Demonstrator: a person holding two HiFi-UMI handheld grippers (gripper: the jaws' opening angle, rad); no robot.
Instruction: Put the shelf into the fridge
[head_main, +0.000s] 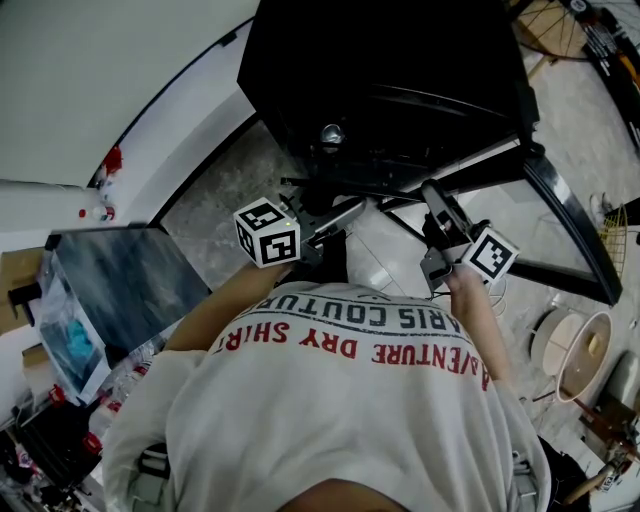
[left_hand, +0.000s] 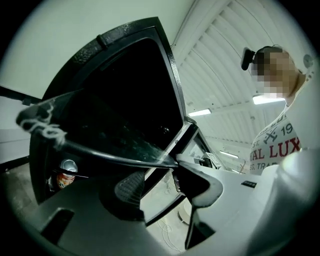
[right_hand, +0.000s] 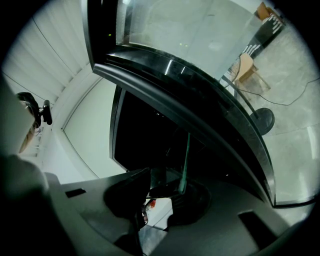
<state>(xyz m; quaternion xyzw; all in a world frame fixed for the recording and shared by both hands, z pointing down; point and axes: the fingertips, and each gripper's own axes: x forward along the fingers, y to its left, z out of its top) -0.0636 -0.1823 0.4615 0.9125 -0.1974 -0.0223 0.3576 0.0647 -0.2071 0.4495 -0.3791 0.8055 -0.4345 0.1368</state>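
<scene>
A black mini fridge stands open in front of me, with its glass door swung out to the right. The glass shelf has a dark rim. In the left gripper view the rim runs over one pad and meets the tip of the other finger. My left gripper is open, and floor shows between its fingers. My right gripper is shut on the shelf, whose green edge stands upright between the jaws. In the head view the left gripper and the right gripper are at the fridge's mouth, and the clear shelf is hard to see.
A drinks can sits inside the dark fridge. A grey board on a cluttered table lies to my left. A round white appliance and cables are on the floor to the right. A white wall runs behind the fridge at the left.
</scene>
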